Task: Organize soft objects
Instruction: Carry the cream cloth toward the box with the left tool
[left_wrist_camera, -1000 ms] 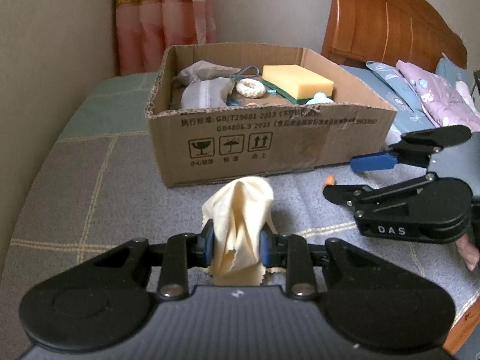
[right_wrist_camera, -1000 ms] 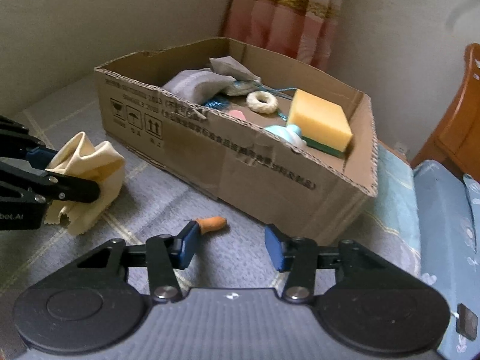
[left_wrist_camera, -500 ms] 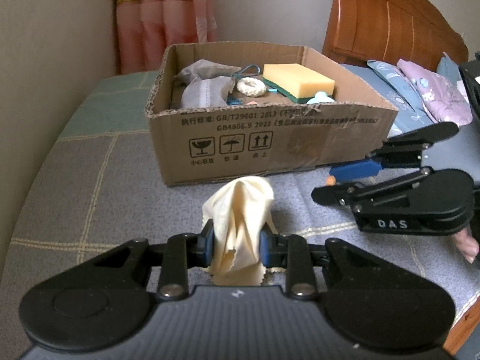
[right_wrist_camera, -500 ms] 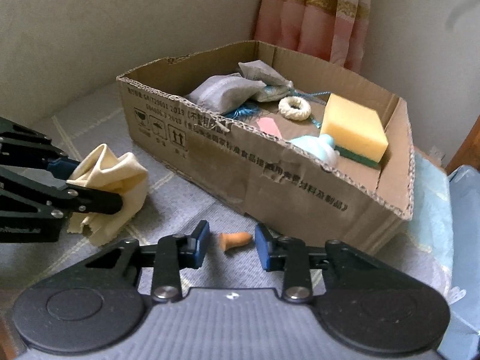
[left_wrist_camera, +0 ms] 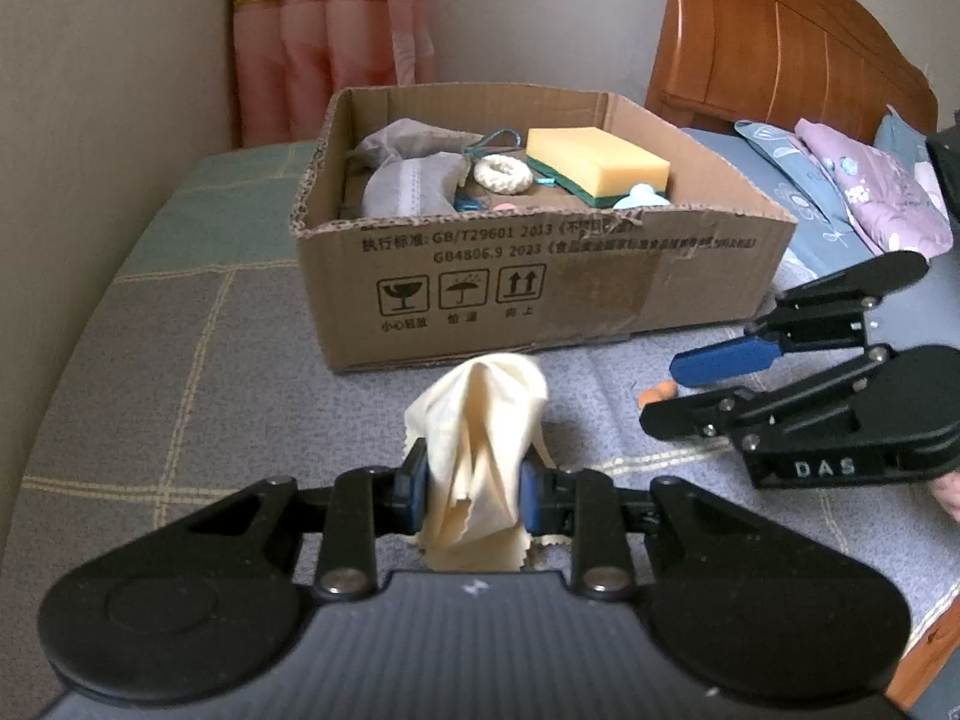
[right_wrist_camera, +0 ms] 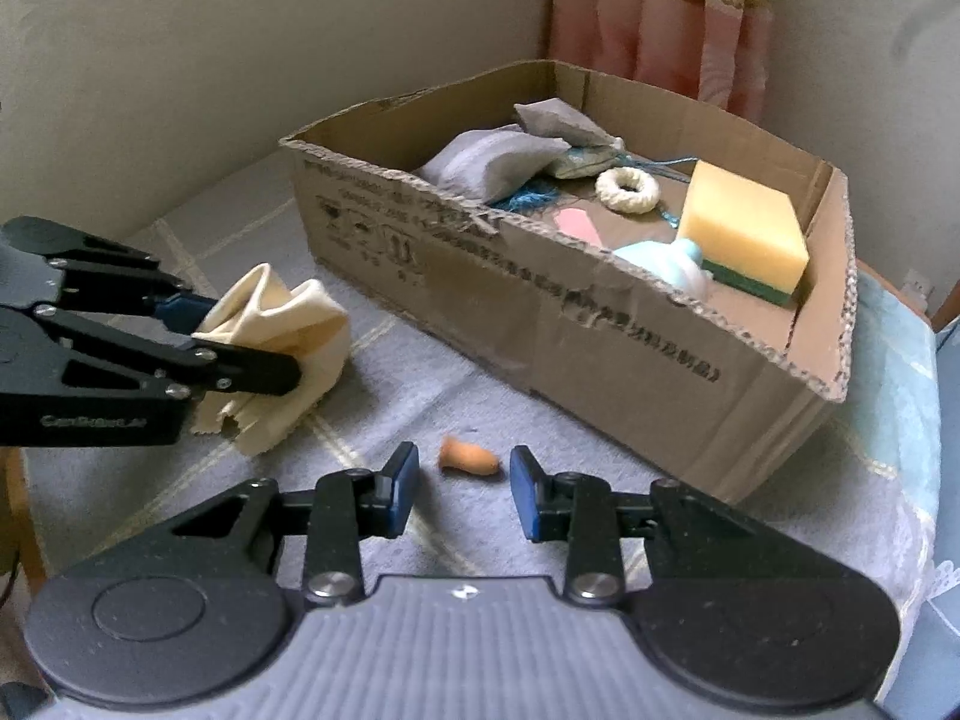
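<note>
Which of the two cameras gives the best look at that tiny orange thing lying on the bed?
The right wrist view: the orange piece lies whole between the right gripper's open jaws. In the left wrist view only its ends peek out behind that gripper.

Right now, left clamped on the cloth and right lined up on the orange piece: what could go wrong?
1. The orange earplug is small and tapered; it lies between the right gripper pads untouched, so it may squirt out as they close.
2. The cream cloth hangs loose below the left gripper; it could snag the cardboard box rim.
3. The grippers sit close and may collide.
</note>
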A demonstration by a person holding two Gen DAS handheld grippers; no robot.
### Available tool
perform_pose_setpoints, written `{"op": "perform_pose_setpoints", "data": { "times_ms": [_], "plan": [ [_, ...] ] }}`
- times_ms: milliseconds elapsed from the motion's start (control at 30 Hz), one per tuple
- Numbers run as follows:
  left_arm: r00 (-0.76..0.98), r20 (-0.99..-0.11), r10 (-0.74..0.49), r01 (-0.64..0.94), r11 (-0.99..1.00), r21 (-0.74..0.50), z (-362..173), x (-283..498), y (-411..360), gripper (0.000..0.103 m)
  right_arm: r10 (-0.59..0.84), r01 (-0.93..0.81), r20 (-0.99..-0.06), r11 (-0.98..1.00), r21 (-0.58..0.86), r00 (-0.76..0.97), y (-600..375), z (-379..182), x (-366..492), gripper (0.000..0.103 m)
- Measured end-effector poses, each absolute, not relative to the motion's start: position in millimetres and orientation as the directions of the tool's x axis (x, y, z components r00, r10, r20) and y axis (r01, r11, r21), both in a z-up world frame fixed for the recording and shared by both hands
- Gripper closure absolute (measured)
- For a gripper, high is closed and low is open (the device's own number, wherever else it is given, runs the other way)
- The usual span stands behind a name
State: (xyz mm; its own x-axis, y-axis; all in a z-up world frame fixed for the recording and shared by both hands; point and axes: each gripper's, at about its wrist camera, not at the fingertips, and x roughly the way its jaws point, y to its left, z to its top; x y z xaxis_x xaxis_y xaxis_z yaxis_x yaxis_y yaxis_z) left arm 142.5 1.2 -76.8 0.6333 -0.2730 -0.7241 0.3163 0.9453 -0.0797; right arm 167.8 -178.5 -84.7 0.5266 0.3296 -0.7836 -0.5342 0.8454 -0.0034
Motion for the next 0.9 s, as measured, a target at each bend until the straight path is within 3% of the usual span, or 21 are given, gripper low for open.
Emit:
{"op": "perform_pose_setpoints", "data": {
  "times_ms": [133,267,533,767,900],
  "plan": [
    [0.631,-0.726,-0.272,0.316,0.945,-0.079,-78,143,1,0.076,0.341,-0.543,-0.778,0.84,0.001,0.527,-181,-84,170,0.065],
    [0.629,-0.729,-0.271,0.323,0.944,-0.073,-79,143,0,0.076,0.344,-0.55,-0.775,0.835,-0.005,0.53,-181,-85,170,0.077],
    [0.625,-0.724,-0.291,0.345,0.935,-0.078,-71,141,1,0.076,0.353,-0.528,-0.758,0.849,0.014,0.548,-182,-73,165,0.078],
    [0.624,-0.693,-0.361,0.399,0.91,-0.114,-40,134,6,0.079,0.374,-0.516,-0.655,0.856,-0.028,0.657,-186,-17,148,0.077],
    [0.67,-0.643,-0.37,0.431,0.9,-0.069,-13,131,3,0.079,0.341,-0.459,-0.597,0.887,-0.053,0.727,-194,5,159,0.077]
  ]
}}
